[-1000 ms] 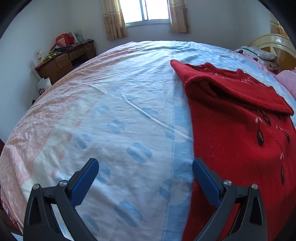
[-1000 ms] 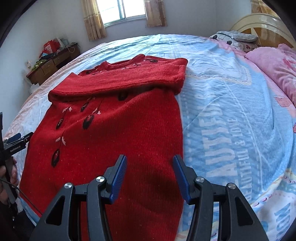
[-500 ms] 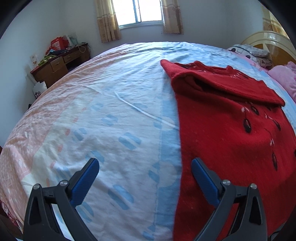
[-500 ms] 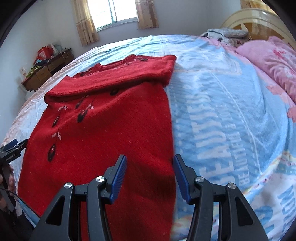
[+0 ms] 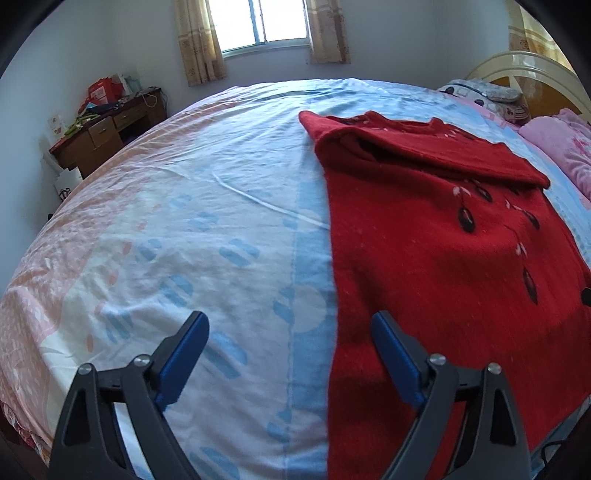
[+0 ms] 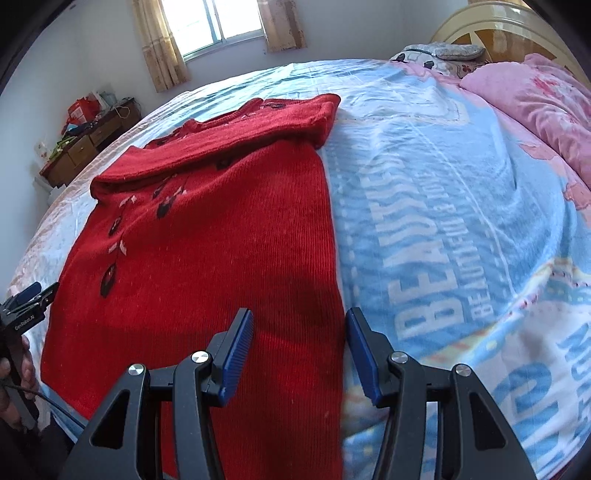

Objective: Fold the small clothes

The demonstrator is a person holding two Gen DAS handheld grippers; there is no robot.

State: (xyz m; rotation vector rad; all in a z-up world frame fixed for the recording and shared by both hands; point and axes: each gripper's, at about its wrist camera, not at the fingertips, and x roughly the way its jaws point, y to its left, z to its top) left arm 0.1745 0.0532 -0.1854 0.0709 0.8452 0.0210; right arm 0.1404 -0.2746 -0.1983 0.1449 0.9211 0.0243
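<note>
A red knit sweater (image 5: 436,251) with dark leaf patterns lies flat on the bed, its sleeves folded across the chest at the far end. It also shows in the right wrist view (image 6: 221,236). My left gripper (image 5: 290,354) is open and empty, hovering over the sweater's left edge near the hem. My right gripper (image 6: 299,350) is open and empty, above the sweater's right edge near the hem. The left gripper also shows at the far left of the right wrist view (image 6: 26,306).
The bed has a blue, white and pink printed sheet (image 5: 192,236). A pink quilt (image 6: 535,103) and pillows lie at the headboard (image 6: 495,22) on the right. A wooden desk (image 5: 103,136) with clutter stands by the far wall under a window (image 5: 262,22).
Both grippers have shifted slightly; the sweater's near edges sit closer between the fingers in each view. The jaws stay open and the sweater has not moved.
</note>
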